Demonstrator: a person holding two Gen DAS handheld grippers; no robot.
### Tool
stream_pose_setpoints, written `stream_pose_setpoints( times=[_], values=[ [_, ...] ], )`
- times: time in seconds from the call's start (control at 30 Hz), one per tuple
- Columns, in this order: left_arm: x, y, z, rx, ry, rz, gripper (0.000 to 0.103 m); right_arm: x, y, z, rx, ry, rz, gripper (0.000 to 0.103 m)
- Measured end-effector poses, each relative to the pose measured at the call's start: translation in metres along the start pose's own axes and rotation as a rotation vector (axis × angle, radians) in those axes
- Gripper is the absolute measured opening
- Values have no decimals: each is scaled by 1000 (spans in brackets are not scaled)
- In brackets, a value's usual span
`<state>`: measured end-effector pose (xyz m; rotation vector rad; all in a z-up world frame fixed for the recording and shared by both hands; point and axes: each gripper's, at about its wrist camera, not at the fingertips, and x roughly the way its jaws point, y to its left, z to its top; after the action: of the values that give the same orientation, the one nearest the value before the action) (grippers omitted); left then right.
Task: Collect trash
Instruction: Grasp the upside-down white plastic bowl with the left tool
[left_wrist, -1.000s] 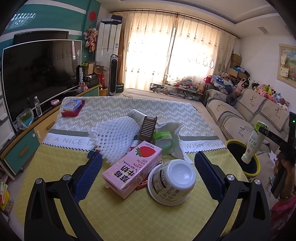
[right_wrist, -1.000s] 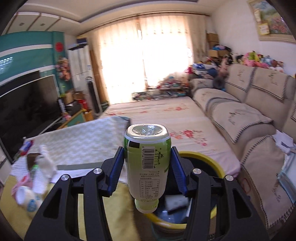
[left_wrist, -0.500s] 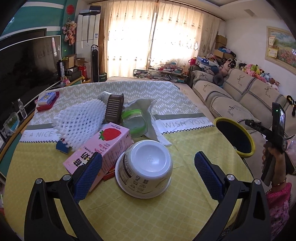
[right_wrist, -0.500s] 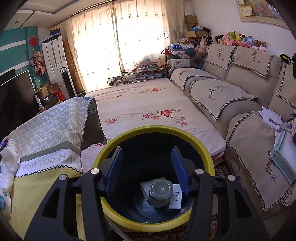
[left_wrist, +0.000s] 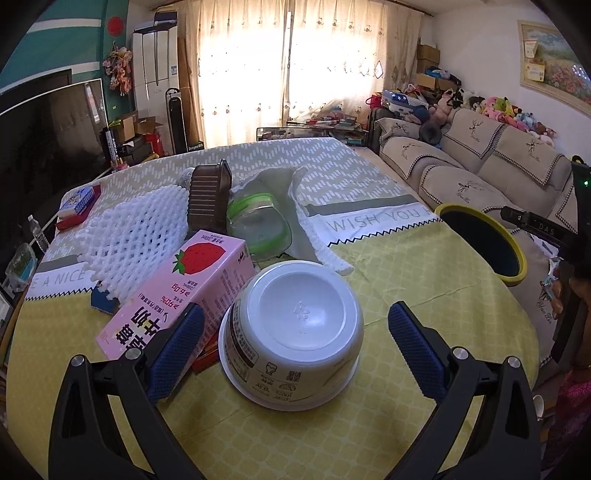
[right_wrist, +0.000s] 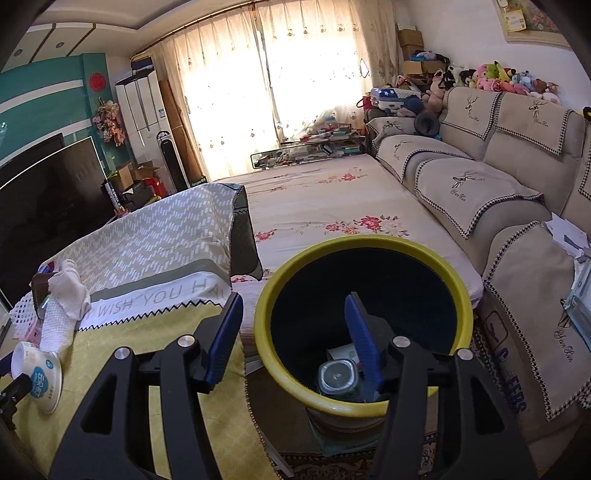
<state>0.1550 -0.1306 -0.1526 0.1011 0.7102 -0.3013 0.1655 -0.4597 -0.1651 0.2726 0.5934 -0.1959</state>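
An upturned white paper bowl (left_wrist: 295, 332) lies on the yellow tablecloth between the fingers of my open left gripper (left_wrist: 291, 336). A pink strawberry milk carton (left_wrist: 173, 291) lies to its left, with white foam netting (left_wrist: 136, 236), a brown tray (left_wrist: 208, 199) and a clear green-rimmed container (left_wrist: 258, 229) behind. My right gripper (right_wrist: 291, 332) is open and empty above the rim of the yellow trash bin (right_wrist: 266, 354). The green bottle (right_wrist: 338, 380) lies inside the bin. The bin (left_wrist: 517, 254) also shows at the table's right edge in the left wrist view.
A beige sofa (right_wrist: 480, 192) runs along the right. A low bed-like platform with a floral sheet (right_wrist: 332, 218) lies behind the bin. A television (left_wrist: 48, 140) stands at the left. A blue and red box (left_wrist: 77, 203) sits on the table's far left.
My right gripper opened and let the green bottle drop into the bin, then drew back a little. My left gripper moved closer to the white bowl, which now sits between its fingers.
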Motion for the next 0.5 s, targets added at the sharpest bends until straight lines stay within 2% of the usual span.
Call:
stream_pose_setpoints(
  times=[0.2,0.5],
  values=[
    [19,6,2,-8,52,-24,85,0,1,-4,9,17,16,55],
    [20,5,8,-3,48,-22,80,-7,-3,-7,28,18,29,55]
  ],
)
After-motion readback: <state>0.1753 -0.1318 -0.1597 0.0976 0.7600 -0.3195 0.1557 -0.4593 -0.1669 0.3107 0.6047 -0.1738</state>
